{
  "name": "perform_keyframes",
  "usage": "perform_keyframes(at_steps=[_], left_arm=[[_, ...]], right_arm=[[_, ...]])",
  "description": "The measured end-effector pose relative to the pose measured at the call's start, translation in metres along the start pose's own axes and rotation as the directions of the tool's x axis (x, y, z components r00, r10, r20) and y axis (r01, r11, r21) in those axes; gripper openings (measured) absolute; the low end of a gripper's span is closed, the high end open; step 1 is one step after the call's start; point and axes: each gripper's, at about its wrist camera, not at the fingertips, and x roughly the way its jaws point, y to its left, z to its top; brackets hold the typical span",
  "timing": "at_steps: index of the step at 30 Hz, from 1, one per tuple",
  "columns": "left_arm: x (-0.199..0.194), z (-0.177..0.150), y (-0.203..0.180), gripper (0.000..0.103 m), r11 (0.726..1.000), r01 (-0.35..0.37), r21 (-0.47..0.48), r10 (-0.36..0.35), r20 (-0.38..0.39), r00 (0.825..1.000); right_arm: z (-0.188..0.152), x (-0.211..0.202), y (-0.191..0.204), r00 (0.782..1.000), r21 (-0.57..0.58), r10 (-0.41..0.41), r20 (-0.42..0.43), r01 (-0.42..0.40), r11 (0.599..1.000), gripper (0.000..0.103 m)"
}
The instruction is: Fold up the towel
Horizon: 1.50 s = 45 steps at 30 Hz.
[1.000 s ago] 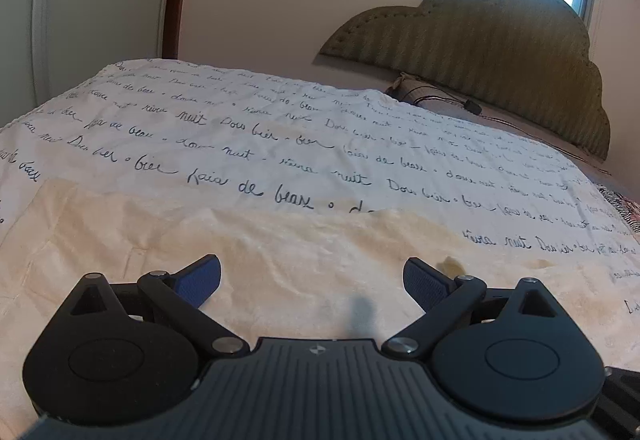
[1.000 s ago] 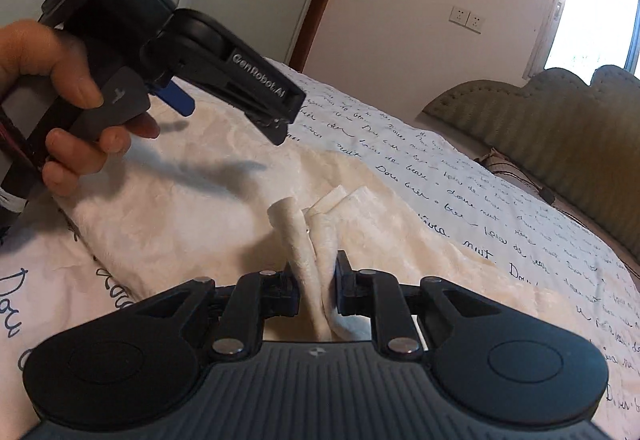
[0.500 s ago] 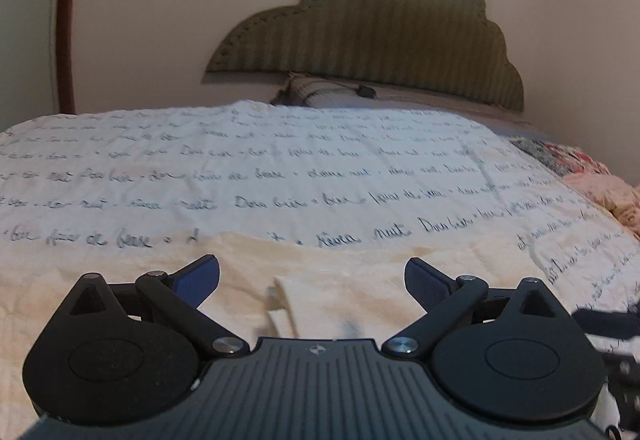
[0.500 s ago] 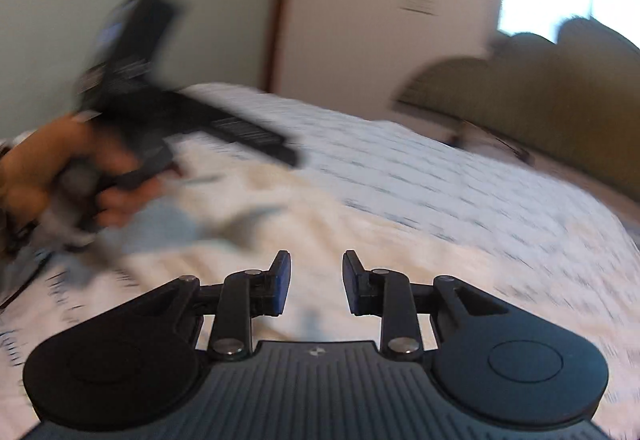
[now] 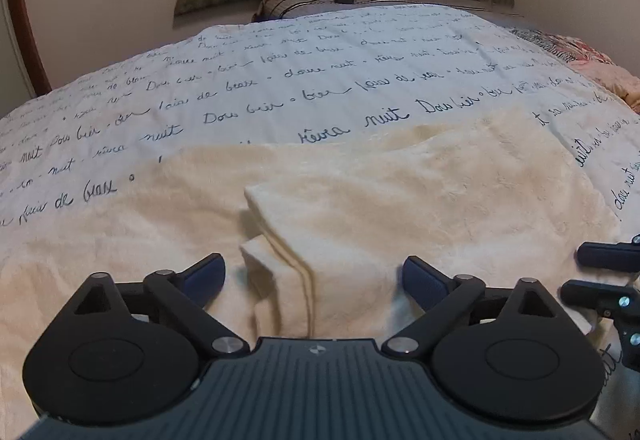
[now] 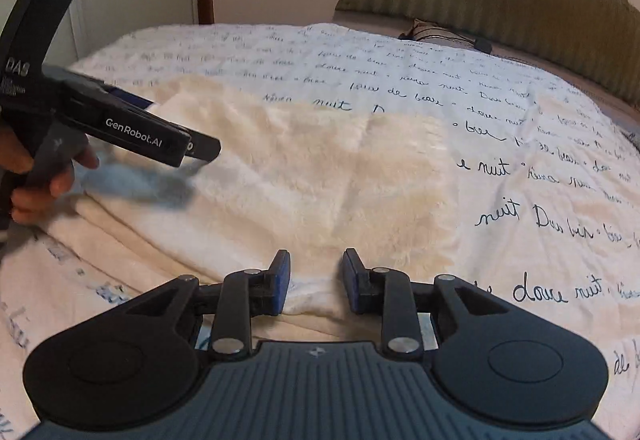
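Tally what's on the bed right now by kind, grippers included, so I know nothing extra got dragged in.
Cream towel, partly folded: 1
Script-printed bedspread: 1
Pillow by the headboard: 1
Patterned cloth at the far right edge: 1
Grippers over the towel: 2, left gripper and right gripper, neither gripping anything
Total: 6

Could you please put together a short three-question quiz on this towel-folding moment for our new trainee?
1. True or false: the right gripper is clamping the towel.
2. Which gripper has the wider jaw gap: A) left gripper, B) right gripper?
3. What does the towel lie on?

Key:
1. False; its jaws stand apart with nothing pinched.
2. A.
3. A white bedspread printed with handwriting.
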Motion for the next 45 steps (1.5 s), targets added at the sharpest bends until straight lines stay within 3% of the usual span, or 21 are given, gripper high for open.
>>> perform_keyframes(at_steps=[6,12,15,19,23,27,29,32,35,36,37,39,42,45], left_arm=[[-0.045,-0.026,0.039,0.097,0.984,0.026,-0.176,-0.014,0.071,0.997],[-0.078,-0.062,0.084,0.099,0.974,-0.073,-0.217,0.087,0.055,0.995],[-0.075,-0.076,0.099,0.102,0.978,-0.115,-0.176,0.117,0.002,0.993],[-0.092,-0.081,0.111,0.101,0.969,-0.103,-0.226,0.12,0.067,0.99],[-0.104,-0.08,0.13,0.101,0.949,-0.095,-0.3,0.128,0.092,0.988],[-0.114,-0.084,0.143,0.101,0.935,-0.125,-0.331,0.164,0.093,0.982],[-0.118,-0.088,0.147,0.101,0.933,-0.135,-0.334,0.175,0.093,0.98],[-0.12,-0.093,0.152,0.101,0.931,-0.134,-0.34,0.171,0.083,0.982],[-0.123,-0.095,0.153,0.101,0.935,-0.124,-0.333,0.162,0.091,0.983],[-0.125,-0.096,0.153,0.101,0.937,-0.121,-0.327,0.162,0.1,0.982],[-0.126,-0.097,0.153,0.101,0.939,-0.122,-0.322,0.163,0.104,0.981],[-0.128,-0.098,0.154,0.101,0.942,-0.124,-0.311,0.164,0.105,0.981],[-0.13,-0.101,0.158,0.101,0.942,-0.138,-0.306,0.175,0.099,0.98],[-0.136,-0.107,0.168,0.101,0.933,-0.157,-0.324,0.197,0.096,0.976]], right_arm=[[0.024,-0.02,0.034,0.988,-0.017,0.093,0.126,-0.091,0.996,0.028],[0.036,0.013,0.086,0.974,-0.075,0.213,0.077,-0.208,0.975,0.028],[0.031,0.022,0.1,0.983,-0.129,0.176,0.047,-0.169,0.977,0.028],[0.037,0.009,0.093,0.984,-0.069,0.171,0.057,-0.167,0.984,0.028],[0.052,0.005,0.105,0.986,-0.15,0.145,0.083,-0.131,0.98,0.029],[0.082,0.018,0.126,0.993,-0.257,0.033,0.112,-0.003,0.966,0.029],[0.091,0.025,0.148,0.993,-0.351,-0.001,0.119,0.042,0.935,0.031],[0.091,0.047,0.183,0.987,-0.514,-0.113,0.113,0.156,0.844,0.05],[0.082,0.083,0.203,0.945,-0.647,-0.301,0.129,0.31,0.697,0.056],[0.083,0.093,0.204,0.929,-0.652,-0.339,0.151,0.351,0.672,0.056],[0.086,0.101,0.202,0.923,-0.636,-0.348,0.166,0.37,0.678,0.056],[0.098,0.11,0.194,0.934,-0.552,-0.302,0.191,0.356,0.754,0.056],[0.116,0.109,0.17,0.981,-0.365,-0.143,0.133,0.183,0.913,0.057],[0.119,0.083,0.144,0.992,-0.195,0.012,0.122,0.012,0.981,0.062]])
